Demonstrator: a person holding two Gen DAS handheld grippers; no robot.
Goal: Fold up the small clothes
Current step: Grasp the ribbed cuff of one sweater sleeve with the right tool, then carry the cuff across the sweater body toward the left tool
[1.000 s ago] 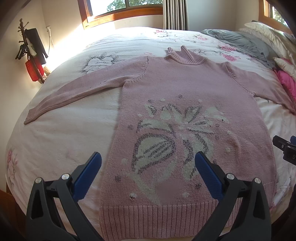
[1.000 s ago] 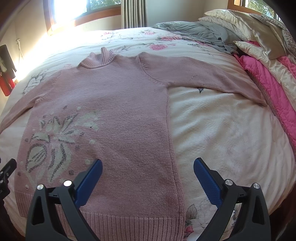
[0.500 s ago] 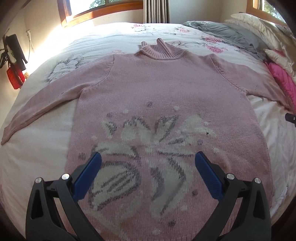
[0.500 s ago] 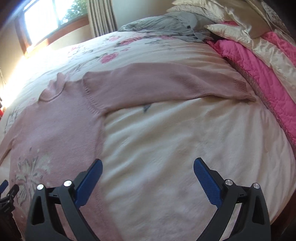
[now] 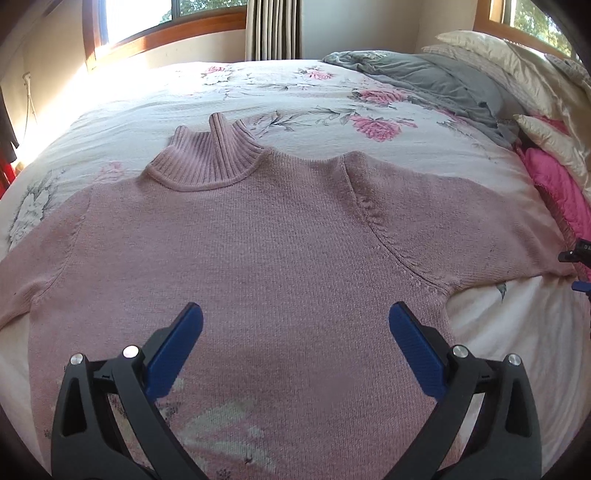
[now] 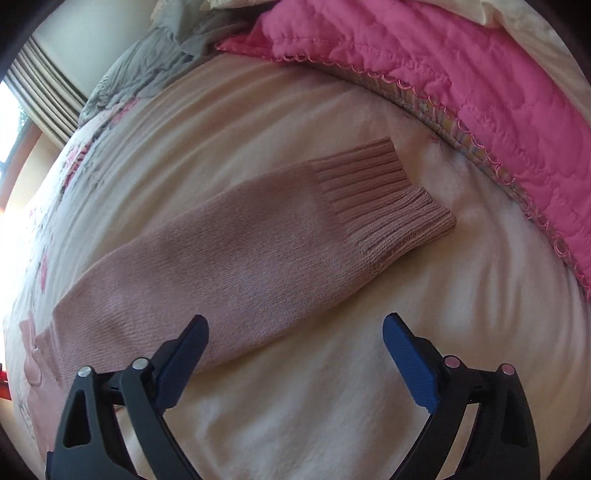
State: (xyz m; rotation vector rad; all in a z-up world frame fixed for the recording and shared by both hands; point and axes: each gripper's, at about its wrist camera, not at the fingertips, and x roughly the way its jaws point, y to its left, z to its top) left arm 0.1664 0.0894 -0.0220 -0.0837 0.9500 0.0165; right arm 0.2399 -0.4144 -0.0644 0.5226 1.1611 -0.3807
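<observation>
— How much of the folding is done?

— None of it can be seen as done. The pink knitted sweater with a ribbed roll neck (image 5: 280, 243) is laid flat and spread open on the white bed cover with pink flowers (image 5: 295, 96). No part is folded over yet. In the left wrist view the body is seen face up, with the neck pointed toward the far edge of the bed.

— And the sleeves?

— One long sleeve with a ribbed cuff (image 6: 384, 192) is stretched out straight toward the side of the bed where the pillows are. It is not folded in. All the folds are judged to be left: both sleeves, then the body.

— How are the tongs held?

— The left gripper (image 5: 295, 325) is held over the chest of the sweater with its blue pads wide apart, and nothing is held in it. The right gripper (image 6: 295, 332) is held above the sleeve, near its lower edge, with its pads wide apart too. Nothing is pinched. It looks like the sleeve is meant to be picked up first.

— What else is around?

— A bright pink quilted blanket with a wavy edge (image 6: 461, 74) is lying just beside the cuff. A crumpled grey blanket (image 5: 424, 77) and cream pillows (image 5: 509, 59) are piled at that end of the bed. A window with a wooden frame (image 5: 159, 22) is seen past the far edge.

— Is anything in the way?

— Nothing is lying on the sweater. Only the pink blanket is close to the cuff.
</observation>
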